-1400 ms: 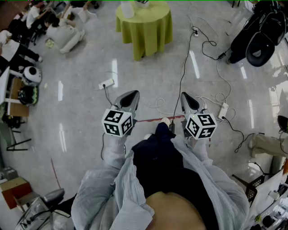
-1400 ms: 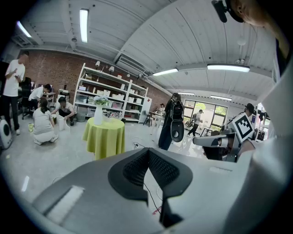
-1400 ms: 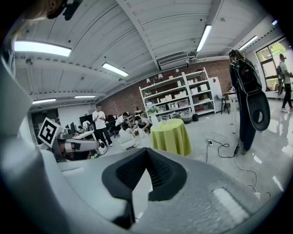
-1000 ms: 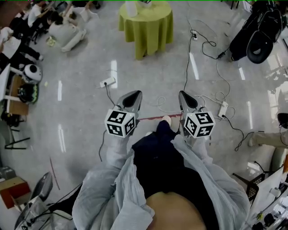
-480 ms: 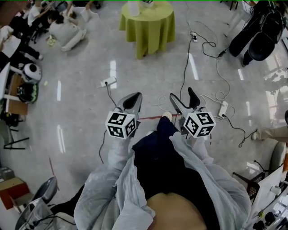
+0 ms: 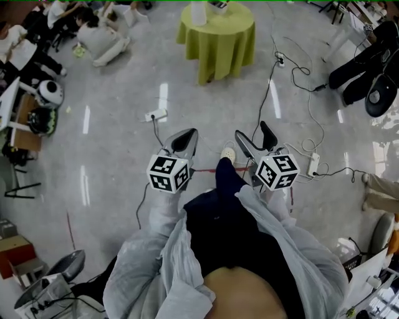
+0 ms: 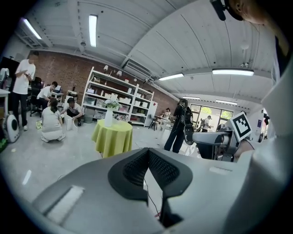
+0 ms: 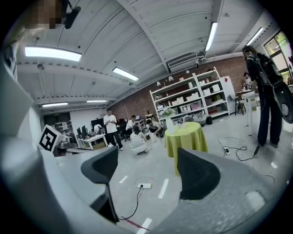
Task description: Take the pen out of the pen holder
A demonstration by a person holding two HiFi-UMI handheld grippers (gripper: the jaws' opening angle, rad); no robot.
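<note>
The grey floor [image 6: 112, 156] lies wide between the person and the round table [image 6: 218, 43] in its green cloth, so the step in hand is probably the approach: close in squarely before reaching. The left gripper [image 6: 186, 136] is clenched on nothing; the right gripper [image 6: 252, 132] has just been opening its jaws, with nothing between them. A white vase [image 6: 198, 11] stands on the table. The pen and pen holder, presumably there too, are too small to make out, so the pen's place, pointing and long axis cannot be told.
</note>
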